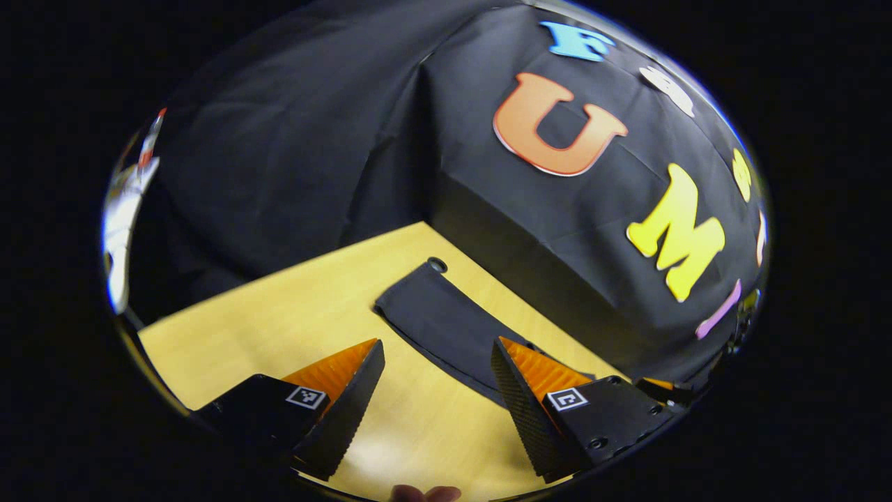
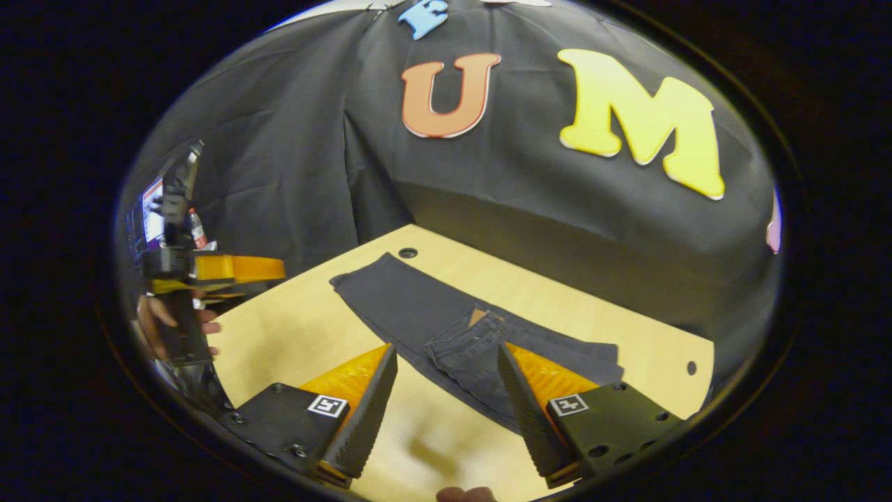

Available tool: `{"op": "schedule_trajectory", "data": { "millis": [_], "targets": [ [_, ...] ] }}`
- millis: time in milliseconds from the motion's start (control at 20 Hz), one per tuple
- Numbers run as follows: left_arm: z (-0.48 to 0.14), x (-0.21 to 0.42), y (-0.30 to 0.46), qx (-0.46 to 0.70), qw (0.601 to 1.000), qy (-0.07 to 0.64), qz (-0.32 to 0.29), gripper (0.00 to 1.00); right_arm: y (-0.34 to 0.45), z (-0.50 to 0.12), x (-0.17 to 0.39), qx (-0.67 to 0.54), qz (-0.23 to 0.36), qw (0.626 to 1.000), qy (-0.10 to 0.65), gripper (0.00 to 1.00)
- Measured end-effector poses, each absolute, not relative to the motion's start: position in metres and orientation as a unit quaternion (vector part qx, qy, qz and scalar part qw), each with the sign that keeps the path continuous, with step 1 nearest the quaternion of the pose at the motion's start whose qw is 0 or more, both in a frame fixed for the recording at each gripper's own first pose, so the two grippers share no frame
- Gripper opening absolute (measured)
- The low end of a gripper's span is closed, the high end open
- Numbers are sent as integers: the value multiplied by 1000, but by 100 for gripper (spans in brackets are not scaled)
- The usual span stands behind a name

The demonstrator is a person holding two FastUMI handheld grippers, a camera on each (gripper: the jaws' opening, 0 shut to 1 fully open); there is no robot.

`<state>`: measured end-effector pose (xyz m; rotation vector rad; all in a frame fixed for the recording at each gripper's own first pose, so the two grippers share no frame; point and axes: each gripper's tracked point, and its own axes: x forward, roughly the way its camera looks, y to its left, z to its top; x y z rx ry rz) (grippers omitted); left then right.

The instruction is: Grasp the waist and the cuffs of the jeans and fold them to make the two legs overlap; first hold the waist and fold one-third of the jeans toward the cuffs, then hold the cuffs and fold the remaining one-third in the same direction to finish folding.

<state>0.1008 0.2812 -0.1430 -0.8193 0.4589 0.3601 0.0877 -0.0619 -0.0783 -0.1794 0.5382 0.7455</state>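
Black cloth walls off the booth behind your wooden table [image 2: 293, 335]. Your dark jeans [image 2: 418, 307] lie flat on it, running from 11 o'clock toward 4 o'clock in the right gripper view (a folded part sits mid-length). Your right gripper [image 2: 446, 390] hovers above them, fingers spread wide, holding nothing. Your left gripper [image 1: 437, 387] is likewise wide open and empty, with the jeans at 1 o'clock.
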Motion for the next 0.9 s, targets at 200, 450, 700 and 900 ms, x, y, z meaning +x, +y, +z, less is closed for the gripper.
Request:
{"op": "schedule_trajectory", "data": {
  "millis": [200,450,700,900],
  "targets": [
    [-186,133,291,-537,797,209,181,99,-131,-38,86,-79,307,913,257,89],
    [-239,155,308,-634,717,198,209,100,-190,-15,89,-42,243,932,267,90],
    [-248,178,319,-702,664,157,203,97,-208,-24,89,-37,221,932,285,90],
    [-251,203,322,-695,676,154,190,97,-210,-30,91,-47,219,930,291,90]
  ]
}}
